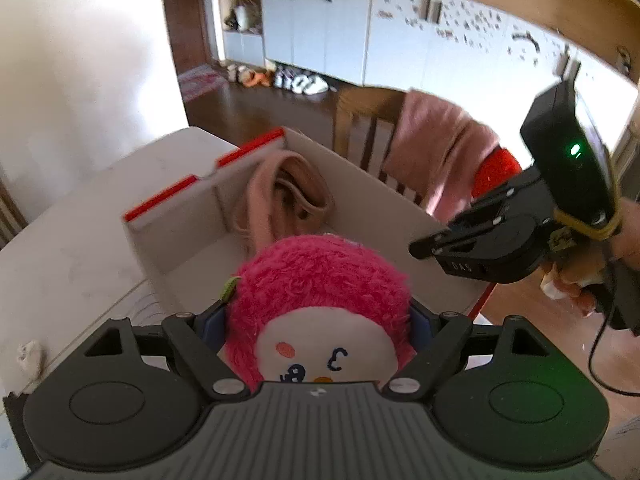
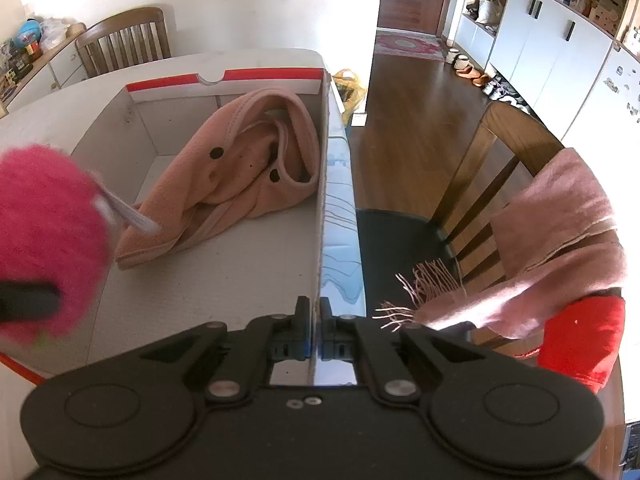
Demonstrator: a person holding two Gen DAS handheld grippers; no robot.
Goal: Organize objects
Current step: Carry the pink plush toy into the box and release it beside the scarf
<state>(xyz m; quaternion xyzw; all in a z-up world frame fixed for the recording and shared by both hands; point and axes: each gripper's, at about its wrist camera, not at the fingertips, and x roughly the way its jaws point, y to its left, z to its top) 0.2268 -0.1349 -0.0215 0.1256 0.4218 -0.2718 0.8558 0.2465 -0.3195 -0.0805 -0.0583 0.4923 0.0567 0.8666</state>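
Left of the cardboard box's point(image 2: 224, 272) centre we see the left gripper point(image 1: 316, 320) pinching a pink plush toy point(image 1: 320, 280) just above it, a pink garment point(image 2: 240, 160) lying inside, the right gripper point(image 2: 315, 320) clamped on its right wall, and, only in the right wrist view, a fringed scarf point(image 2: 560, 240) on the chair point(image 2: 500, 152) beyond.

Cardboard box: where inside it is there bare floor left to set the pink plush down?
The cardboard box has bare floor near the camera, between the pink garment and the near rim, and along the left wall. The far right corner is crowded by the garment. The right gripper pinches the right wall; the left gripper holds the plush.
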